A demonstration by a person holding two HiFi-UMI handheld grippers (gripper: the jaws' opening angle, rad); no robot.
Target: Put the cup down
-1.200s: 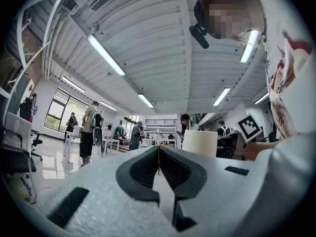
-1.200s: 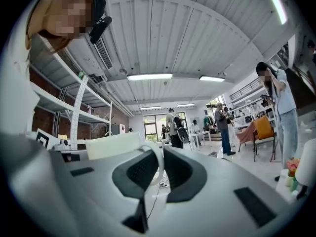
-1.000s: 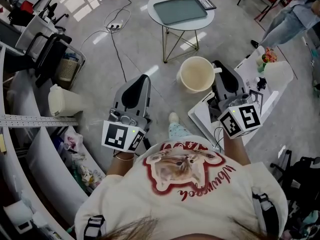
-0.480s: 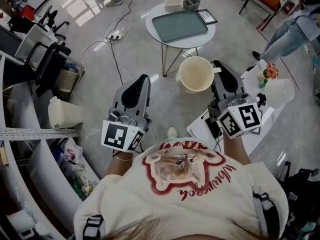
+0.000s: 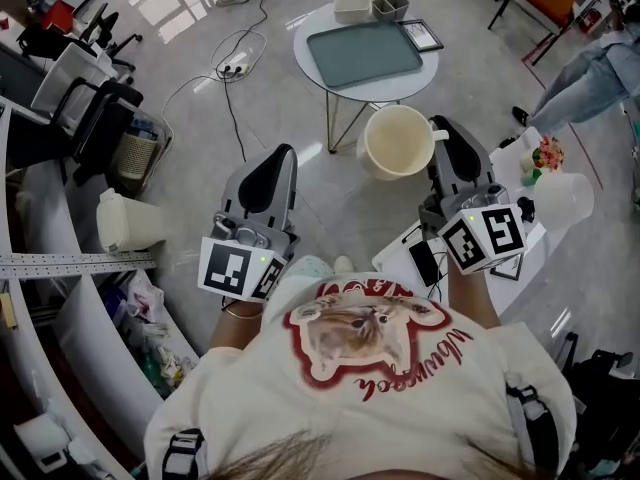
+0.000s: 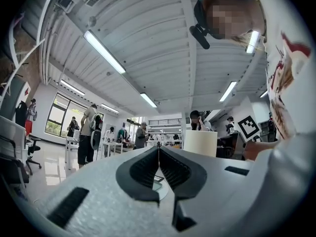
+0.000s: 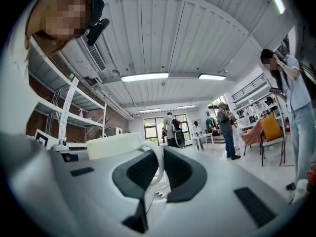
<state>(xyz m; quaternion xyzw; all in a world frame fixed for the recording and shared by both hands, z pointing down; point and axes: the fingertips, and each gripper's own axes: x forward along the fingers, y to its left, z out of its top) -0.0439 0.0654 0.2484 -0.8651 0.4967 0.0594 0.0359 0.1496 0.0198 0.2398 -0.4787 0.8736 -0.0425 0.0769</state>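
A cream cup (image 5: 398, 140) hangs in the air over the floor, mouth toward the head camera. My right gripper (image 5: 438, 134) is shut on its handle, and in the right gripper view the white handle (image 7: 157, 165) sits pinched between the two dark pads with the cup body (image 7: 116, 144) to the left. My left gripper (image 5: 285, 154) is held beside it at the left, shut with nothing between its jaws (image 6: 158, 150). The left gripper view also catches the cup (image 6: 200, 143) to the right.
A round white table (image 5: 318, 67) with a teal tray (image 5: 362, 26) and small boxes stands ahead. At the right stands a low white table (image 5: 506, 163) with a translucent container (image 5: 562, 196). A white jug (image 5: 125, 222), shelving and a cart lie left. A person (image 5: 590, 63) stands far right.
The round table has drawn slightly closer in the head view, and the cup and right gripper have shifted a little right. Both grippers keep their hold and pose.
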